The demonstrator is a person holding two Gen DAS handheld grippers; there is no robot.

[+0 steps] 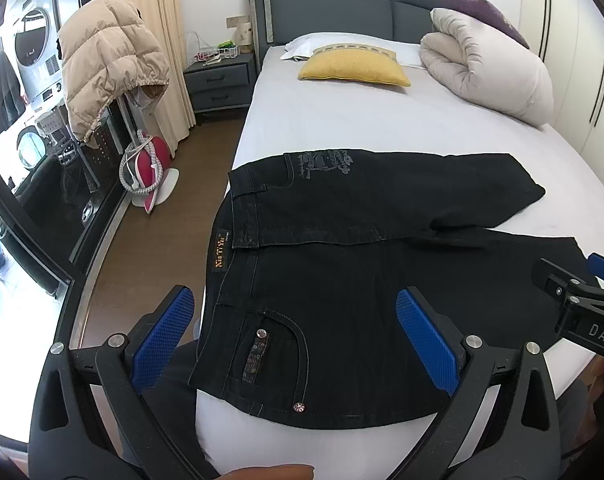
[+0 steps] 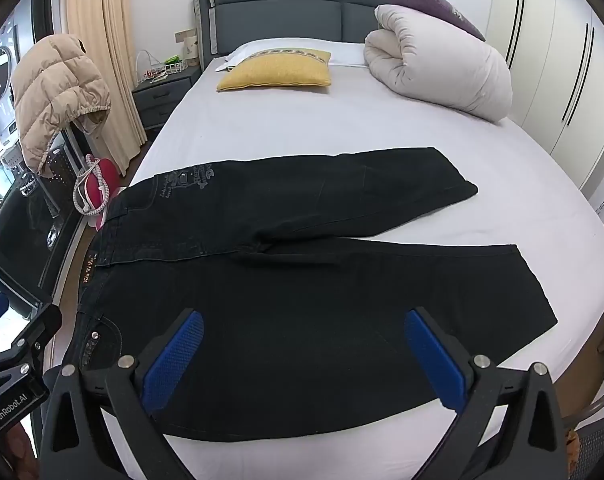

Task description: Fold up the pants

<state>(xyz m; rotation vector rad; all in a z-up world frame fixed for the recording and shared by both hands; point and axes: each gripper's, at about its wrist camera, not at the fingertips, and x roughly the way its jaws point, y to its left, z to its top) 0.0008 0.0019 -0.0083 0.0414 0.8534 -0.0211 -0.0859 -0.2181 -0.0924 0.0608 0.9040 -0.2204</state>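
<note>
Black denim pants [image 1: 342, 272] lie flat on the white bed [image 1: 322, 120], waistband at the bed's left edge, the two short legs spread to the right. They also show in the right wrist view [image 2: 302, 280]. My left gripper [image 1: 298, 328] is open, hovering above the waist and front pocket near the bed's front edge. My right gripper [image 2: 302, 356] is open and empty above the near leg. The right gripper's body shows at the right edge of the left wrist view [image 1: 578, 304].
A yellow pillow [image 1: 354, 66], a rolled white duvet [image 1: 486, 68] and a purple cushion [image 1: 482, 12] lie at the head of the bed. A nightstand [image 1: 218, 80], a beige puffer jacket [image 1: 110, 64] on a stand and a red iron [image 1: 150, 172] stand on the floor at left.
</note>
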